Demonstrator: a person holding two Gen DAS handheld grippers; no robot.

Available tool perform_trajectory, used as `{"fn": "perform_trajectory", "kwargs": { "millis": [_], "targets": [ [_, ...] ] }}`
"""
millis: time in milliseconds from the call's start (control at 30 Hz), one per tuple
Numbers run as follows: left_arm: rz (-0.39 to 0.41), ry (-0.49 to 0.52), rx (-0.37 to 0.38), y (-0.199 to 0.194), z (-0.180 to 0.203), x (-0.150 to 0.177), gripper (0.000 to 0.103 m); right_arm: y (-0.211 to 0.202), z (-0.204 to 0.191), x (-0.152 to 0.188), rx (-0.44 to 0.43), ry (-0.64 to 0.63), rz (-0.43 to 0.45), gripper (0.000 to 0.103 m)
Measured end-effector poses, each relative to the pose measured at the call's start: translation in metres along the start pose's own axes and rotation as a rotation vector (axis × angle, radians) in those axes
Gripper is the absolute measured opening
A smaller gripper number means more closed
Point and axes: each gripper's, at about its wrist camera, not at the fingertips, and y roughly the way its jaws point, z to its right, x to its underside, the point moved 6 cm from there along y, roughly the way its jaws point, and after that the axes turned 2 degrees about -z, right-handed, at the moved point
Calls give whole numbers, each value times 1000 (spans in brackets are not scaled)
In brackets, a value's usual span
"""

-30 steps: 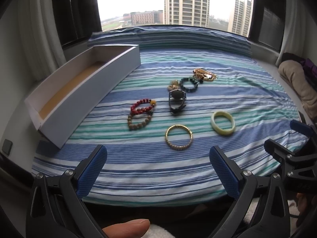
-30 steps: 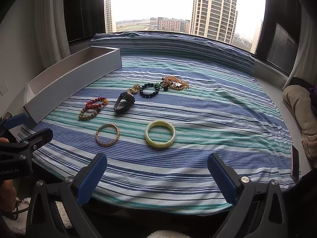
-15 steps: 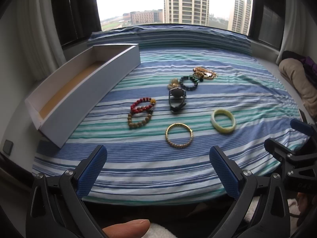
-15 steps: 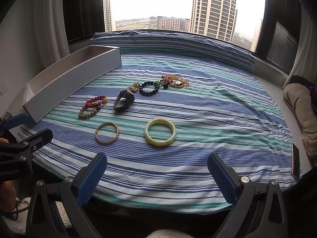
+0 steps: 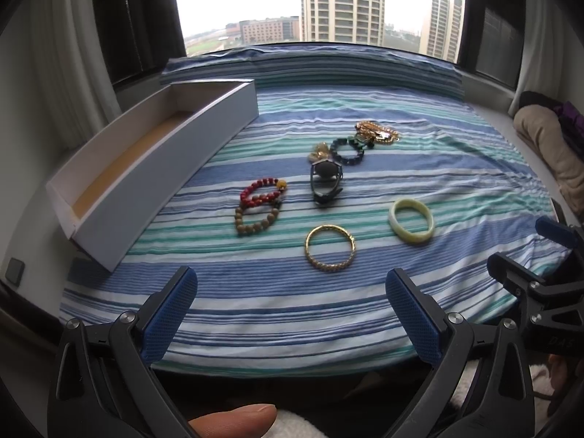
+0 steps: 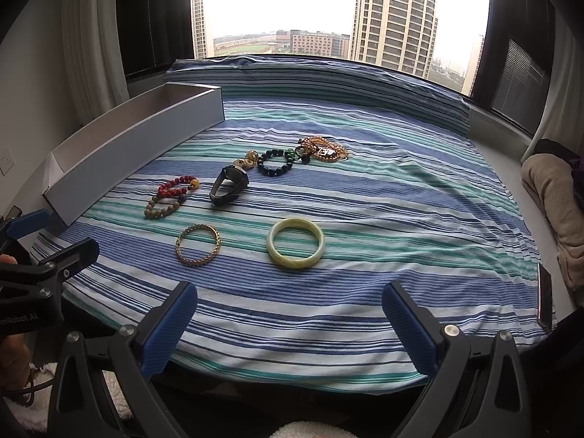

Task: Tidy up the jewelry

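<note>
Both grippers hang off the bed's [image 6: 365, 314] near edge, the left gripper [image 5: 291, 304] and right gripper [image 6: 289, 315] each with jaws wide and empty, probably ready for a 1st pick. The jewelry lies loose mid-bed: a gold bangle [image 5: 330, 248] and pale bangle [image 5: 411, 221] nearest, 2 bead bracelets [image 5: 260, 205] touching each other toward the left edge, a watch [image 5: 325, 180] behind, then a dark bead bracelet [image 5: 348, 151] and a gold tangle [image 5: 376, 132]. A box [image 5: 120, 179] along the left edge sits open, seemingly to receive them. The tangle's separate pieces are hard to make out, and the box floor is hidden in the right view.
</note>
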Motion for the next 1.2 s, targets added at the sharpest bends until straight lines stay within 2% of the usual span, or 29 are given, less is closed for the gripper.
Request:
{"fn": "perform_trajectory", "kwargs": {
  "millis": [933,1200],
  "targets": [
    [-6,28,-20,2,5,1,103,2,0,2,-3,4,-7,103],
    [0,-7,19,1,2,1,102,4,0,4,-4,4,-11,103]
  ]
}}
